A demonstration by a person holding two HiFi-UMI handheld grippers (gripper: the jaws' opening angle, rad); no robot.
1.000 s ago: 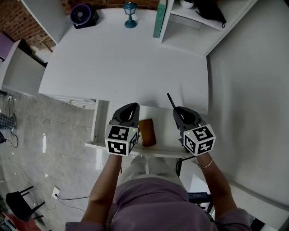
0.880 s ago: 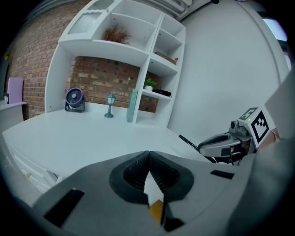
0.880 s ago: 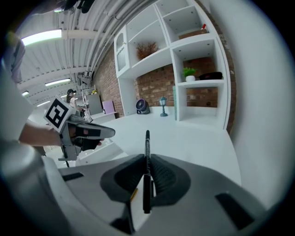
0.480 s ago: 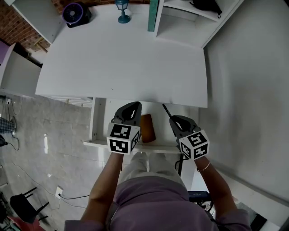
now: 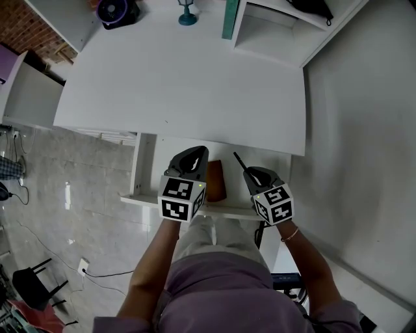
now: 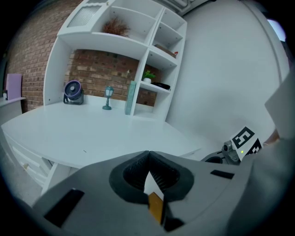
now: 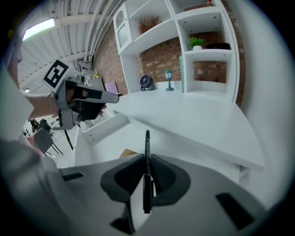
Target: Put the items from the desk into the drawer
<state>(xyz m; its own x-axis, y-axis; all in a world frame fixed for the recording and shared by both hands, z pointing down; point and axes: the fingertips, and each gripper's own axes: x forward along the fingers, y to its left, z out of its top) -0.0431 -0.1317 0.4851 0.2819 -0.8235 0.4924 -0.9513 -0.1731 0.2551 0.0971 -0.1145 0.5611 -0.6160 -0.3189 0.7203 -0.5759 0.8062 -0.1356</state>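
Note:
An open white drawer (image 5: 147, 170) sticks out under the desk's front edge. A flat brown item (image 5: 216, 181) lies in it; it also shows in the left gripper view (image 6: 156, 206) through the gap below the jaws, and in the right gripper view (image 7: 128, 153). My left gripper (image 5: 197, 156) hovers over the drawer just left of the brown item, jaws shut with nothing between the tips (image 6: 148, 156). My right gripper (image 5: 251, 174) is over the drawer's right part, shut on a thin black pen (image 5: 239, 162) that points out past the jaws (image 7: 147, 150).
The white desk top (image 5: 182, 84) carries a purple fan (image 5: 117, 10), a small teal lamp (image 5: 187, 9) and an upright teal book (image 5: 229, 19) at its far edge. A white shelf unit (image 5: 273, 36) stands at the back right. A grey wall (image 5: 364, 130) runs along the right.
The right gripper with the pen has drawn back and slightly left, so the pen tip is now over the drawer rather than the desk edge. The left gripper has barely moved.

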